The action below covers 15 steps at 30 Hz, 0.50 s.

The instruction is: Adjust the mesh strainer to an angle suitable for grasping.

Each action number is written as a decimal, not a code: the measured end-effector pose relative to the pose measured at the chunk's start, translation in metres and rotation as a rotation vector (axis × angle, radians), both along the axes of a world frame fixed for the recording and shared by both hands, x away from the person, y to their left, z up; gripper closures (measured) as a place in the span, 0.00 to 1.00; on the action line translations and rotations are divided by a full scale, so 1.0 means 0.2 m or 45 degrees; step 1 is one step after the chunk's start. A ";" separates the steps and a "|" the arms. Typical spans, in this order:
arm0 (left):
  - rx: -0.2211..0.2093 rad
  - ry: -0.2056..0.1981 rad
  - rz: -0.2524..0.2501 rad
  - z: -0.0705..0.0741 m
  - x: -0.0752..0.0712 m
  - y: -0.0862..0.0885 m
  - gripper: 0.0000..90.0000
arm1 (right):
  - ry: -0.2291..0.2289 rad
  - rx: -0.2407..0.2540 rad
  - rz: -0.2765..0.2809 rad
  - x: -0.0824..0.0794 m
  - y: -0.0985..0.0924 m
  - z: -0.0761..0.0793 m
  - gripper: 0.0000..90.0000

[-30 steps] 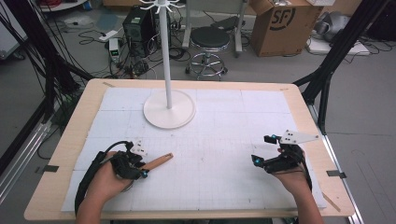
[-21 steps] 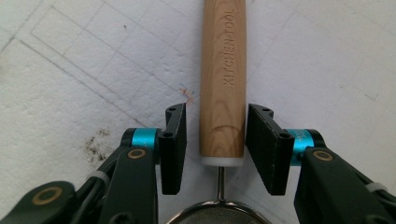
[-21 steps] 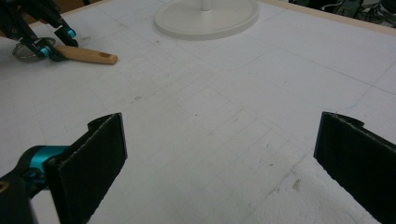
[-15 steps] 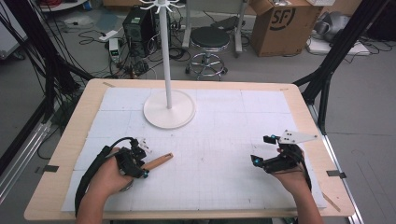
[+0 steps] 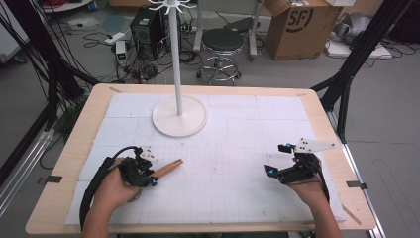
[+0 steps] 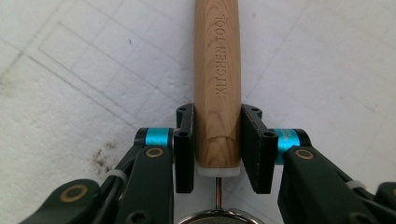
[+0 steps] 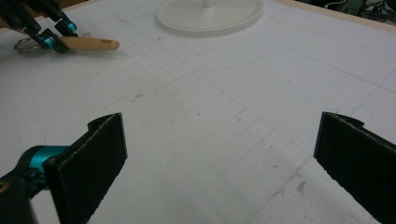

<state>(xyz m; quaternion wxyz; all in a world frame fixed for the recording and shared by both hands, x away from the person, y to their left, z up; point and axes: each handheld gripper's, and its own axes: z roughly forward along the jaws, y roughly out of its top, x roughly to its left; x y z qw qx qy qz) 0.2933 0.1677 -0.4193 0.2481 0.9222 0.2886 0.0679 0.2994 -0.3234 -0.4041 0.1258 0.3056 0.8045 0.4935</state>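
The left gripper [image 6: 217,144] has its 2 black jaws set on either side of a wooden handle [image 6: 217,84] stamped "KITCHEN TOOL", close against the wood; whether they are pressing hard enough to lift it I cannot tell, but I judge it gripped. The hold sits near the handle's lower end, just above a white collar from which a thin metal stem runs down to a round metal rim [image 6: 217,215] cut off by the frame's bottom edge, so what kind of utensil this is stays unclear.

In the high view the handle [image 5: 167,168] lies on the white gridded mat [image 5: 237,198] at the near-left, its long axis slanting away from the left gripper [image 5: 143,173] toward the table's middle and far side. The utensil's working end is hidden under that hand [image 5: 114,191].

Beyond it stands a white rack pole on a round base [image 5: 179,116], well apart from the handle.

The right gripper [image 5: 280,171] rests at the near-right with its jaws spread wide and nothing between them, well apart from the utensil; the left hand is clearly the nearer one. Any lift would, in my judgement, swing the free tip of the handle.
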 end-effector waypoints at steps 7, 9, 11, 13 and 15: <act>-0.206 -0.091 -0.026 0.09 -0.03 0.02 0.76 | 0.000 0.005 -0.007 0.00 -0.01 0.00 0.01; -0.239 -0.102 -0.031 0.10 -0.03 0.03 0.76 | -0.001 0.005 -0.008 0.00 -0.01 0.00 0.01; -0.249 -0.107 -0.034 0.10 -0.03 0.03 0.76 | 0.001 -0.001 -0.011 0.00 -0.01 0.00 0.01; -0.258 -0.113 -0.034 0.10 -0.03 0.04 0.76 | 0.002 -0.002 -0.014 0.00 0.00 0.00 0.01; -0.257 -0.118 -0.037 0.10 -0.03 0.04 0.76 | 0.002 -0.004 -0.012 0.00 0.00 0.00 0.01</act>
